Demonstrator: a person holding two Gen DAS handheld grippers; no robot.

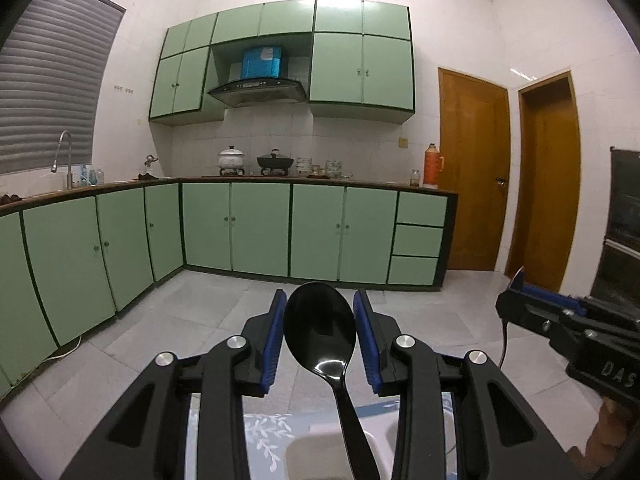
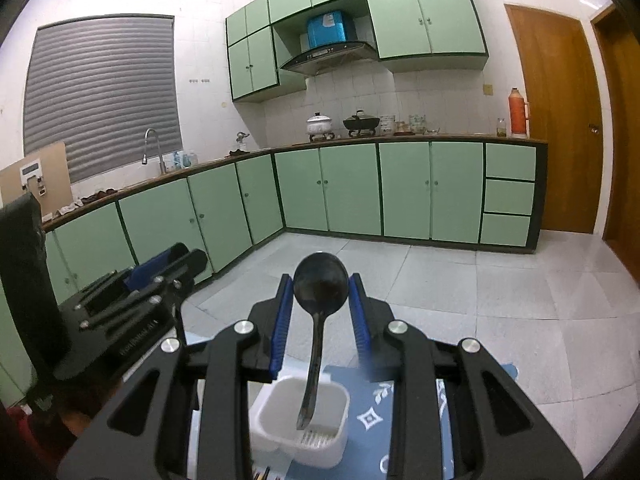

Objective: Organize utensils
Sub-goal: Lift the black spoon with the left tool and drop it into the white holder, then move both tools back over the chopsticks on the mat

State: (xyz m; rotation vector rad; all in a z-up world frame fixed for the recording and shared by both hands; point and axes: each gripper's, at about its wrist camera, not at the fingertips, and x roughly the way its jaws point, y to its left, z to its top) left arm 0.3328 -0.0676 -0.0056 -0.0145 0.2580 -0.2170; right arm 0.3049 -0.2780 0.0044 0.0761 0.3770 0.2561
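Item, leftmost: left gripper [image 1: 320, 334], its blue pads closed against the rim of a black spoon [image 1: 320, 328], bowl up between the pads, hollow face toward the camera, handle running down and a little rightward toward the white utensil holder [image 1: 304, 450] on the patterned blue cloth [image 1: 260, 432] beneath; long axis close to upright, bowel end leaning away from the holder (correction: bowl end). Item, next rightward: right gripper [image 2: 320, 300], blue pads closed on the bowl of a dark ladle [image 2: 320, 284], round bowl uppermost, thin handle hanging down and slightly left, its tip inside the mouth of the same white utensil holder [image 2: 300, 420], just over the slotted floor; long axis near vertical. Both pieces are carried in the air above the holder, well clear of the green cabinets [image 2: 352, 188] and tiled floor [image 2: 500, 300] behind. Risks, as I judge them: each piece is pinched across a smooth curved bowl, not the handle, so it could pivot or slip out under its own weight; the spoon's handle sits off toward the holder's edge and could catch the rim or miss the compartment; the two grippers work close together and might knock each other; a hard drop could tip the light holder or drag the cloth
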